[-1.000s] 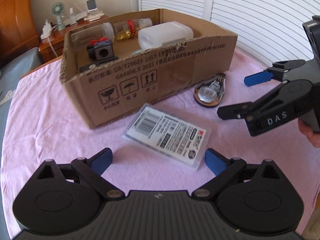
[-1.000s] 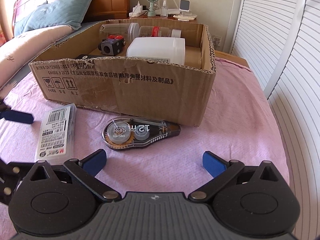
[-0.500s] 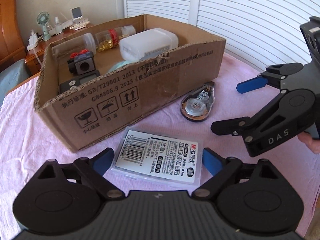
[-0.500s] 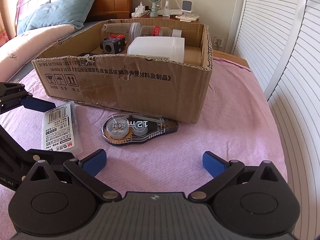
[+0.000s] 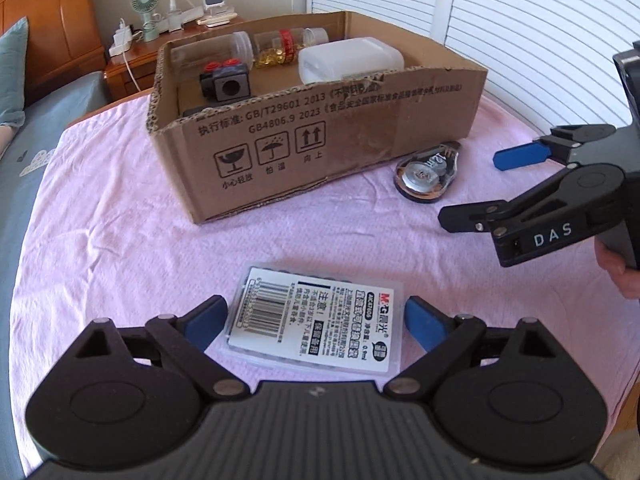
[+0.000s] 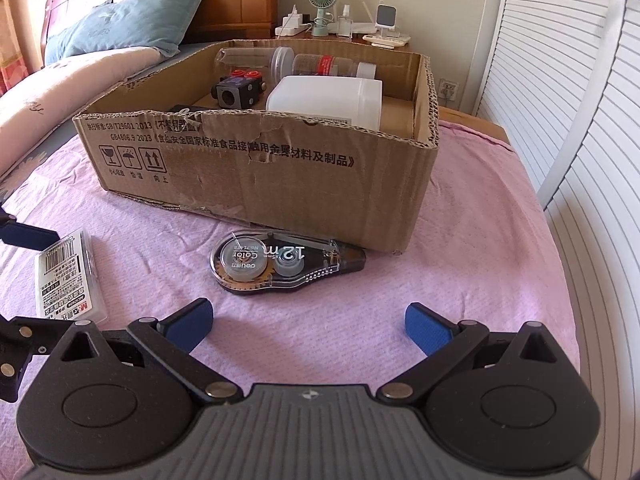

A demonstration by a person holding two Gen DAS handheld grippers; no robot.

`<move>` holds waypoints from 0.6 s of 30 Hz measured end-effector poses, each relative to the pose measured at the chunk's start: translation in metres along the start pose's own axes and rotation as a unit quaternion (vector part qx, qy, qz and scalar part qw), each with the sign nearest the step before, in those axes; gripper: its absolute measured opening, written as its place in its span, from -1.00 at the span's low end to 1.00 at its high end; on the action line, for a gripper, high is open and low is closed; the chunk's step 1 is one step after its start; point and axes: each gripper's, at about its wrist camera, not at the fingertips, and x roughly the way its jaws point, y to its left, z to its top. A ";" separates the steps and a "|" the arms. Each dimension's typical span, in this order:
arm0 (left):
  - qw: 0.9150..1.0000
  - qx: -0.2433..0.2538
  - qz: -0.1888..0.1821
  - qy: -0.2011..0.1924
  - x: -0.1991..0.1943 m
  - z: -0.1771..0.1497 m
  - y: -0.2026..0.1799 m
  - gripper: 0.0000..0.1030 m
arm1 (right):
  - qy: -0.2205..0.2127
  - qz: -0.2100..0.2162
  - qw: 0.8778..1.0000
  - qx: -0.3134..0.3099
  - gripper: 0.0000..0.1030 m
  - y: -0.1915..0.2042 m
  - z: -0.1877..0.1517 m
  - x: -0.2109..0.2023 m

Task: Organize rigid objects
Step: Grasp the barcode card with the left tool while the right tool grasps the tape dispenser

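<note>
The cardboard box is sitting well beyond both jaws. The flat case is lying between the left gripper's released jaws, likely awaiting closure. The correction tape is lying ahead of the right gripper, also released.

- The cardboard box sits on the cloth-covered table; I place everything else from it.
- In the box: two jars along the far wall, a cube block before them, a plastic container beside the block.
- The correction tape lies on the table just before the box's near right corner.
- The lead refill case lies well before the box, between my left gripper's fingers.
</note>
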 end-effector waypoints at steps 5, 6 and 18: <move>0.999 -0.038 0.029 -0.004 0.002 0.001 -0.003 0.78 | -0.008 0.011 1.000 -0.012 1.00 0.002 0.006 0.006; 0.998 -0.052 0.037 -0.004 0.001 0.000 -0.002 0.78 | -0.011 0.013 1.000 -0.014 1.00 0.003 0.007 0.007; 0.995 -0.088 0.044 -0.020 -0.007 -0.008 0.004 0.78 | -0.030 0.018 0.999 -0.027 1.00 0.012 0.017 0.020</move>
